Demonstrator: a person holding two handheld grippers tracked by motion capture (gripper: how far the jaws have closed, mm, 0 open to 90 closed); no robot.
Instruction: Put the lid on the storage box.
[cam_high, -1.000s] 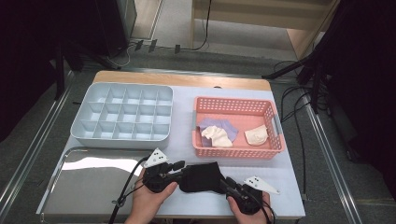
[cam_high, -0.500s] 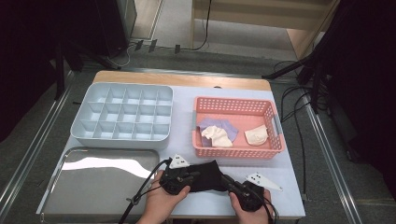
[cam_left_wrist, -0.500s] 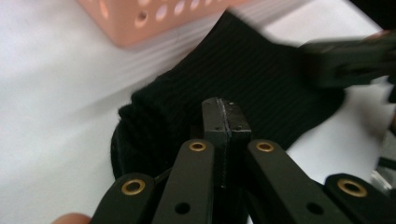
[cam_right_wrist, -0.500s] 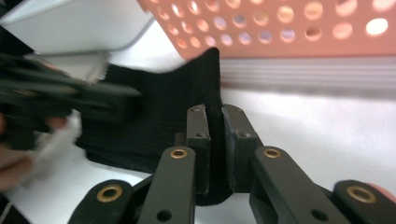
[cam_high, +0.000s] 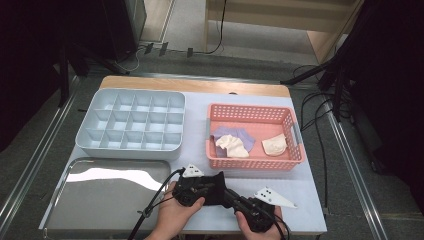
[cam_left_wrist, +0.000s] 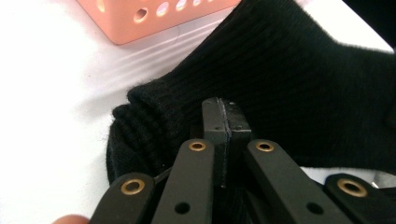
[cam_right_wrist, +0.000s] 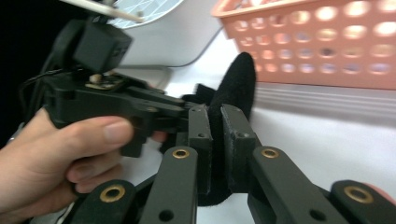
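Observation:
A black sock lies near the table's front edge, between my two grippers. My left gripper comes at it from the left. In the left gripper view its pads are pressed together at the ribbed cuff of the sock. My right gripper reaches in from the lower right. In the right gripper view its jaws pinch a fold of the sock, having just closed on it. The left gripper, held in a hand, shows there too.
A pink basket just behind the sock holds a white sock, a purple one and a cream one. A grey compartment tray stands at the back left. A shiny metal tray lies at the front left.
My left gripper has slid right to the sock and its jaws have closed at the cuff. The right gripper has closed on the sock and risen a little.

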